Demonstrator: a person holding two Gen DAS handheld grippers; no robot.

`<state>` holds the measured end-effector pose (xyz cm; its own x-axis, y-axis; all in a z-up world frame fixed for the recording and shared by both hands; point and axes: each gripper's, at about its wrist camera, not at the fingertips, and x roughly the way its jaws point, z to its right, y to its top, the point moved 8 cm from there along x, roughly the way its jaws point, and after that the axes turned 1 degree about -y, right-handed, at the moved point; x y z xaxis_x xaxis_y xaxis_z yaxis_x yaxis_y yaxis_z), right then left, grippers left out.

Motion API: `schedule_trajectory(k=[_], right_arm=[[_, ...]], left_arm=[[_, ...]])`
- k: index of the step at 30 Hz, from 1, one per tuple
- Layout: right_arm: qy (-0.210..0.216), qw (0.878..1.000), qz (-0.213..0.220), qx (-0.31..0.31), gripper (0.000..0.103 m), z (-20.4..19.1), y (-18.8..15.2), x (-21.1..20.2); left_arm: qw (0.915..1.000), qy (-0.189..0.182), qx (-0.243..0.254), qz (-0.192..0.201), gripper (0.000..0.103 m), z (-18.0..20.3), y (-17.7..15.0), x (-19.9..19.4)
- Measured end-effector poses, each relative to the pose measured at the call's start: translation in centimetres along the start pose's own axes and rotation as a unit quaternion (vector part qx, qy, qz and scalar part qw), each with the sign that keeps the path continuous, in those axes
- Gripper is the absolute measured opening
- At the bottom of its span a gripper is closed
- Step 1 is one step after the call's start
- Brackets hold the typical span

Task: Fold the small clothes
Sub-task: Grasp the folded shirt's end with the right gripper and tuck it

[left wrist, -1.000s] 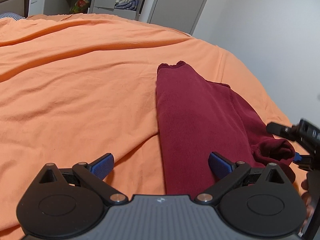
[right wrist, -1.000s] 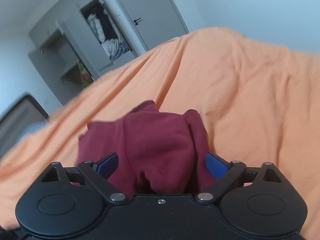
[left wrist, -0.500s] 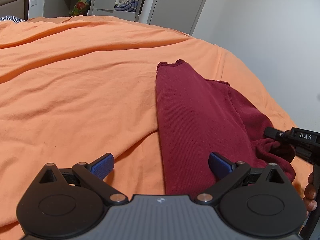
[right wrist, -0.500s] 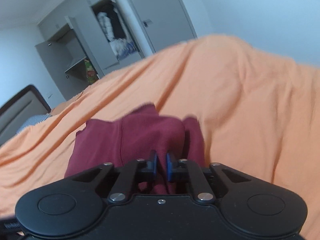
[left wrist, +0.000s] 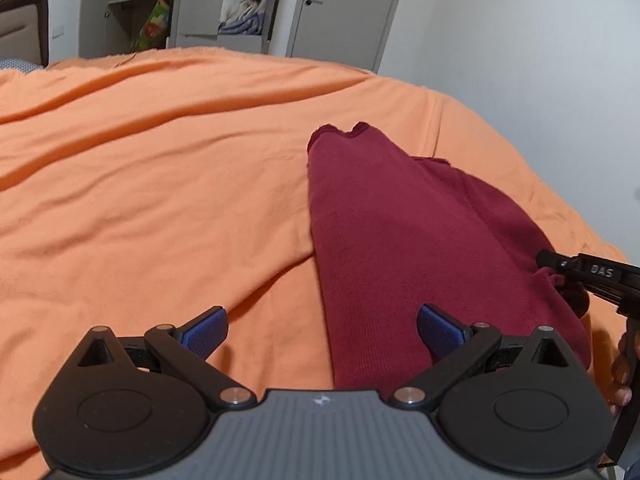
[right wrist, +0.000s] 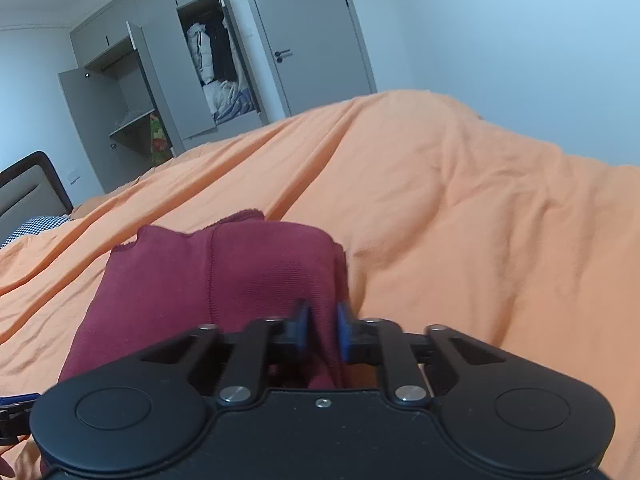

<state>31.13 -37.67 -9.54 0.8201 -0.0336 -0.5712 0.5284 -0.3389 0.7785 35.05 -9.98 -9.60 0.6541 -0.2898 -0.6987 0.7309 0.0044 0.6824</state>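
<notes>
A dark red ribbed garment (left wrist: 392, 232) lies folded lengthwise on the orange bed cover (left wrist: 160, 168). My left gripper (left wrist: 322, 330) is open just above the cover, its right blue pad over the garment's near end and its left pad over bare cover. In the right wrist view the same garment (right wrist: 240, 264) bulges up in front of my right gripper (right wrist: 322, 330), which is shut on a fold at the garment's right edge. That right gripper also shows as a black arm (left wrist: 588, 274) at the left view's right edge, touching the bunched cloth.
The orange bed cover (right wrist: 460, 220) spreads wide to the left and beyond the garment, with soft creases. An open grey wardrobe (right wrist: 208, 64) and a closed door (right wrist: 308, 36) stand behind the bed. A headboard (right wrist: 28, 192) is at far left. A white wall runs along the right.
My right gripper closed on the garment's right fold and lifted it slightly, pulling the cloth taut. My left gripper stayed open and nearly still.
</notes>
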Motion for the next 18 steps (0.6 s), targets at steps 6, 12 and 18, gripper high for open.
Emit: schedule_trajectory(k=[6, 12, 18], right_arm=[[0.002, 0.999, 0.032, -0.017, 0.073, -0.9, 0.6, -1.9], [0.022, 0.996, 0.053, -0.074, 0.096, -4.1, -0.3, -3.9], [-0.041, 0.994, 0.026, -0.095, 0.097, -3.3, -2.2, -2.8]], left_arm=[[1.0000, -0.002, -0.007, -0.004, 0.102, -0.2, -0.2, 0.0], [1.0000, -0.002, -0.008, -0.005, 0.102, 0.0, -0.1, 0.0], [0.9999, -0.002, -0.008, -0.006, 0.102, -0.1, -0.2, 0.1]])
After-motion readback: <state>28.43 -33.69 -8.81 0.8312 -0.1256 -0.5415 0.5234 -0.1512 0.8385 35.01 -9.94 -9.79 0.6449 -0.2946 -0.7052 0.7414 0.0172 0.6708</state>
